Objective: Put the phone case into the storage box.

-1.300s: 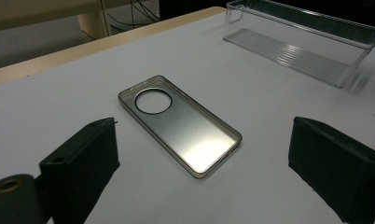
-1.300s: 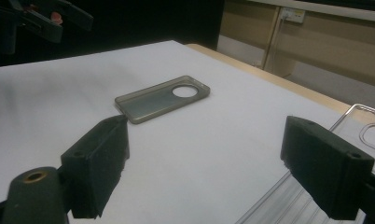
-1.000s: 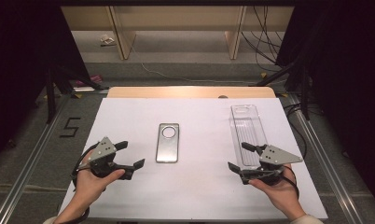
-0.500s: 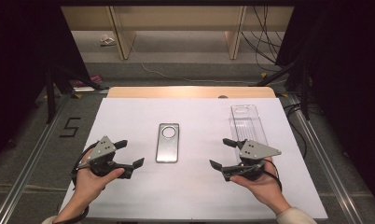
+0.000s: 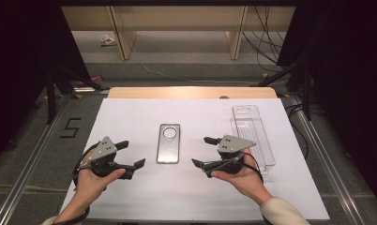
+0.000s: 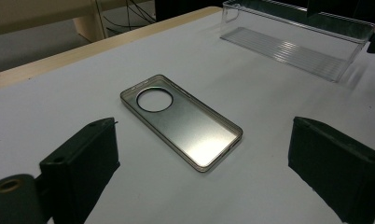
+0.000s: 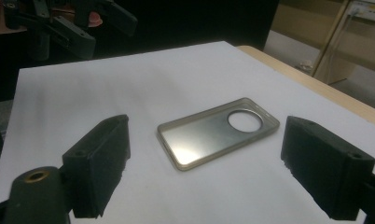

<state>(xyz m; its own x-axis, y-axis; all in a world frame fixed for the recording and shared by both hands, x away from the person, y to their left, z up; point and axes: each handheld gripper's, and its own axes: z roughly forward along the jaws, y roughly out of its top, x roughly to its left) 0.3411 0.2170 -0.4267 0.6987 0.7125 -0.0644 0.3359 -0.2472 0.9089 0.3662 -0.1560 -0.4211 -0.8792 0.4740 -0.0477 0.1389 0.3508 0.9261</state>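
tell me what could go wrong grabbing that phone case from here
The phone case lies flat and thin on the white sheet, so the open right gripper may skid over its low rim or push it toward the left gripper instead of gripping. The clear plastic tray sits close beside the right hand; a wide swing might knock it.

A white sheet covers the bench, whose wooden edge shows along the far side. A clear plastic tray lies on the sheet's right part (long side running away). A "5" marks the grey floor left.
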